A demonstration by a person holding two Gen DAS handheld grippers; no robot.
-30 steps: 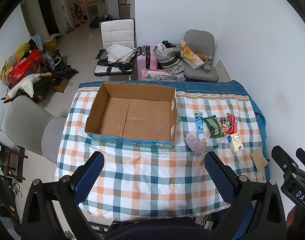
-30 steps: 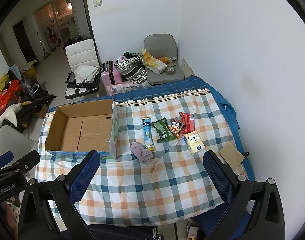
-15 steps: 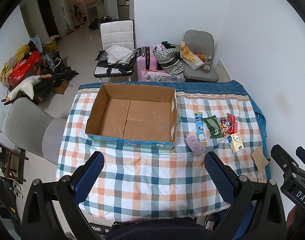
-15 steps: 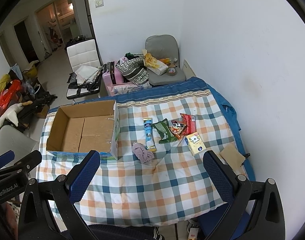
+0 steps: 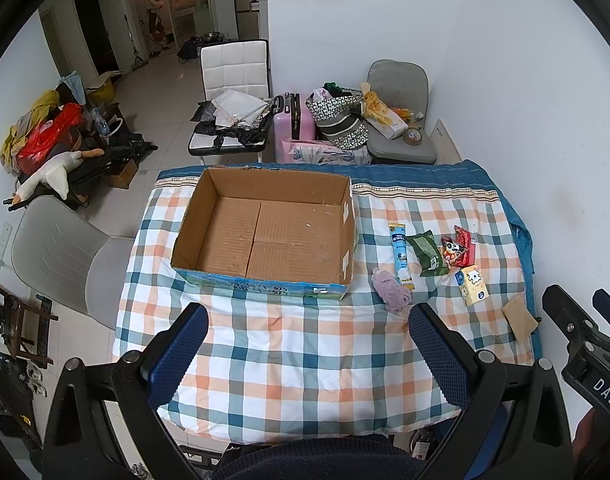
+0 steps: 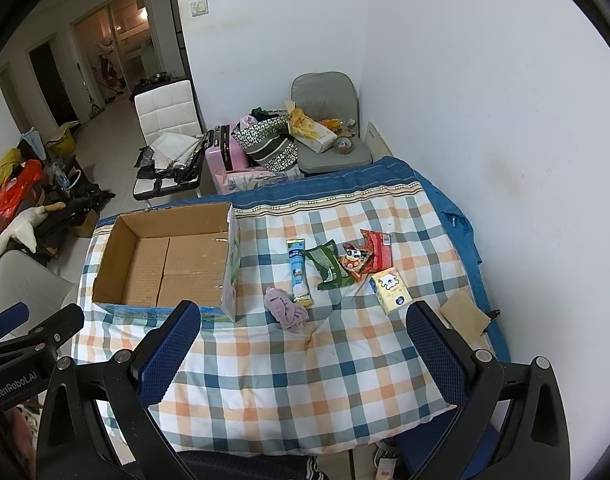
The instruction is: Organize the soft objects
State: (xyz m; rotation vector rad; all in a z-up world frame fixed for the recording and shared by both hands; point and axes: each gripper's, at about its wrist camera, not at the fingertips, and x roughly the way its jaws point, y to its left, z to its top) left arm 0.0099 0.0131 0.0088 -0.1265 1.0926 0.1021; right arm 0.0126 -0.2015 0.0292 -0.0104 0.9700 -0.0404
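Note:
An empty open cardboard box (image 5: 265,236) (image 6: 173,260) sits on the checked tablecloth (image 5: 305,344) (image 6: 305,360). Right of it lie a crumpled purple cloth (image 5: 391,295) (image 6: 285,307), a long blue packet (image 5: 400,255) (image 6: 299,275), a green pouch (image 5: 427,252) (image 6: 328,264), a panda snack bag (image 5: 451,249) (image 6: 355,260), a red packet (image 5: 465,246) (image 6: 379,249), a yellow tissue pack (image 5: 473,289) (image 6: 392,290) and a brown pad (image 5: 519,318) (image 6: 463,314). My left gripper (image 5: 305,320) is open and empty above the near cloth. My right gripper (image 6: 303,314) is open and empty, near the purple cloth.
The table stands against a white wall on the right. Behind it are a grey chair (image 5: 401,120), a pink suitcase (image 5: 293,124) with bags, and a white chair (image 5: 233,92). A grey chair (image 5: 57,256) stands at the left edge. Clutter lies on the floor far left.
Both grippers have drifted slightly; the view of the table has shifted a little. Nothing on the table has moved, and both grippers stay open.

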